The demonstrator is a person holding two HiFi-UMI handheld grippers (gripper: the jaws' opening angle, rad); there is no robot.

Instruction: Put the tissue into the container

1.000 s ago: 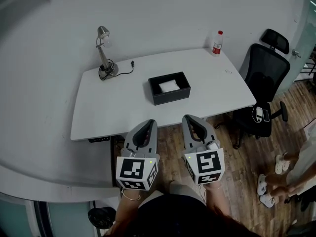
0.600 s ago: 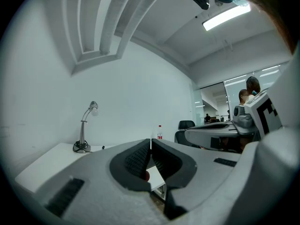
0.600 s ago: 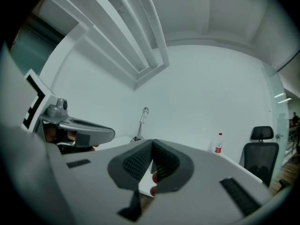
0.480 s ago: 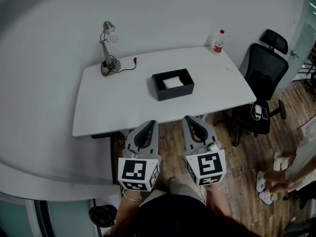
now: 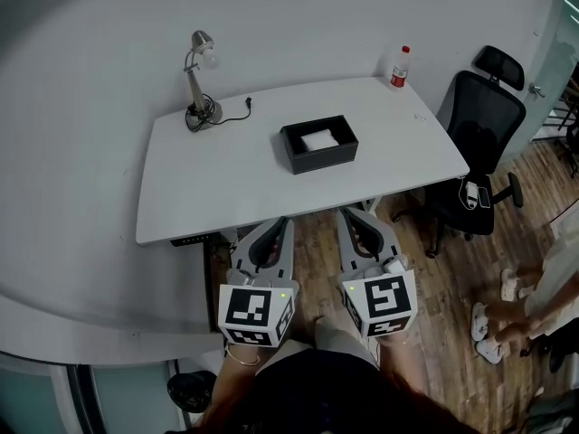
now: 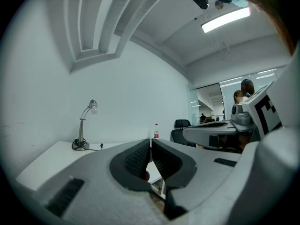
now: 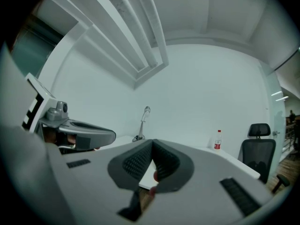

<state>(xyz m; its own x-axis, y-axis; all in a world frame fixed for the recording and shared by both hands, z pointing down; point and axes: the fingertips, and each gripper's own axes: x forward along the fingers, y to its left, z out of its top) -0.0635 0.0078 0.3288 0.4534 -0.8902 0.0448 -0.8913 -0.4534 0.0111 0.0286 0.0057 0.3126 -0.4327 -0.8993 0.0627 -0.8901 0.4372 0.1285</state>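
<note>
A black open container [image 5: 319, 144] stands near the middle of the white table [image 5: 226, 174]. A white tissue [image 5: 318, 139] lies inside it. Both grippers hang side by side in front of the table's near edge, over the wooden floor, well short of the container. My left gripper [image 5: 280, 221] is shut, its jaws meeting at the tips with nothing between them [image 6: 150, 141]. My right gripper [image 5: 348, 215] is likewise shut and empty [image 7: 152, 143].
A desk lamp [image 5: 200, 80] with a cable stands at the table's back left. A red-capped bottle [image 5: 398, 68] is at the back right corner. A black office chair [image 5: 475, 147] sits right of the table. A person's feet [image 5: 502, 319] show at far right.
The view has shifted slightly, so the table and container sit a little higher and further right in the frame. Both grippers stay shut and hold the same place side by side.
</note>
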